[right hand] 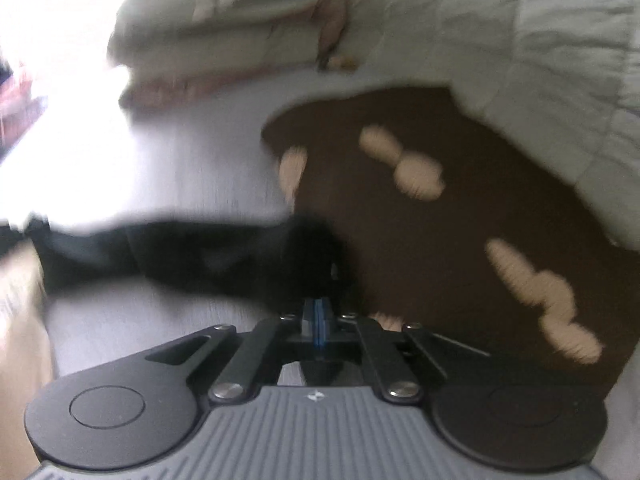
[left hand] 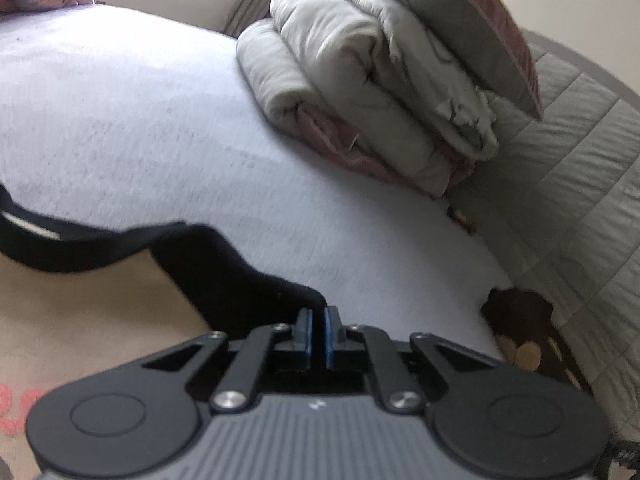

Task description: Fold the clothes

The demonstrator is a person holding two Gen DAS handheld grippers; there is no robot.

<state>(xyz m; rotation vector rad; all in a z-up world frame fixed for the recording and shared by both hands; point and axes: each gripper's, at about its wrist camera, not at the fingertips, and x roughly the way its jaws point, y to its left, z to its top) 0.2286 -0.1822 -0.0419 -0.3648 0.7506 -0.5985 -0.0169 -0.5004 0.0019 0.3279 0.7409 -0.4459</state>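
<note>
A black garment (left hand: 208,264) stretches across the lower left of the left wrist view, one corner drawn to a point at the blue-padded tips of the left tongs (left hand: 319,320), which are clenched on that corner at bottom centre. In the blurred right wrist view the same black garment (right hand: 192,256) runs from the left edge to the middle of the frame, where its other end meets the right tongs (right hand: 319,310), also clamped tight and apparently pinching the cloth, though the blur hides the exact contact.

The cloth lies over a pale lilac bed sheet (left hand: 140,120) and hangs partly off its near edge. It looks spread lengthwise between the two grips, with no crease laid in it so far as can be seen; by that reading the folding of this piece is only starting, and the turning-over and stacking are left to do.

Beyond it, in the upper middle of the left view, sits a pile of folded bedding (left hand: 360,80) with a cushion (left hand: 480,28) on top. A brown cloth with tan spots (right hand: 440,220) fills the right of the right view, under the edge of a quilted grey cover (left hand: 580,160).
</note>
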